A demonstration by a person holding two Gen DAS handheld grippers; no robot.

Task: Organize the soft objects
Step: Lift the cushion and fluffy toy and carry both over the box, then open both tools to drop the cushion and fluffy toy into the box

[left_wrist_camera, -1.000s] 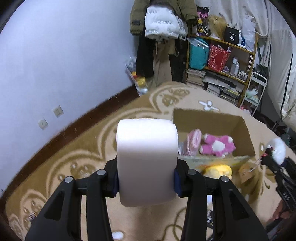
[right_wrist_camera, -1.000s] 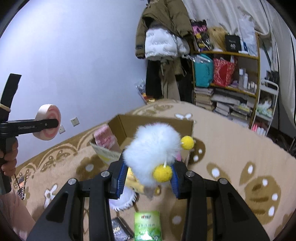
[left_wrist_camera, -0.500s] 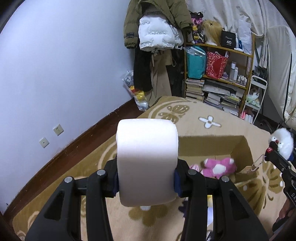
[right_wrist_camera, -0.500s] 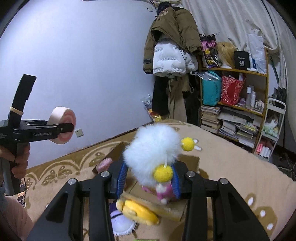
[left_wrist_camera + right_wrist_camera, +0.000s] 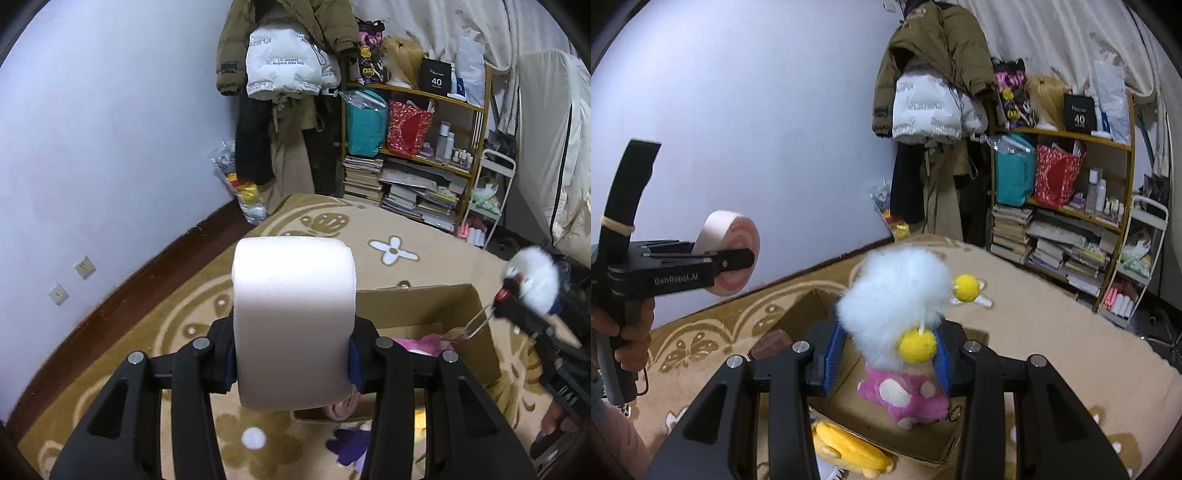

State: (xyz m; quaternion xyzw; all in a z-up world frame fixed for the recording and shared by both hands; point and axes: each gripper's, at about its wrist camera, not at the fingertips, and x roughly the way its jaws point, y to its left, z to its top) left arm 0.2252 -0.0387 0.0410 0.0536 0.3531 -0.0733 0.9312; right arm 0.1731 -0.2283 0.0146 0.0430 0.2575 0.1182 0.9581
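left gripper [image 5: 293, 363] clamped on foam roll [image 5: 294, 317], right gripper [image 5: 888, 363] clamped on white fluffy toy [image 5: 894, 295]; both held above cardboard box [image 5: 428, 306], likely for dropping in.

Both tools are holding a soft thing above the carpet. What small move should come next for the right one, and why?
Probably lower the right tool a little toward the cardboard box and only then open it. It is shut on the white fluffy toy, which hangs over the box opening, just above the pink plush lying inside. The left tool, shut on the pink-and-white foam roll, can wait.
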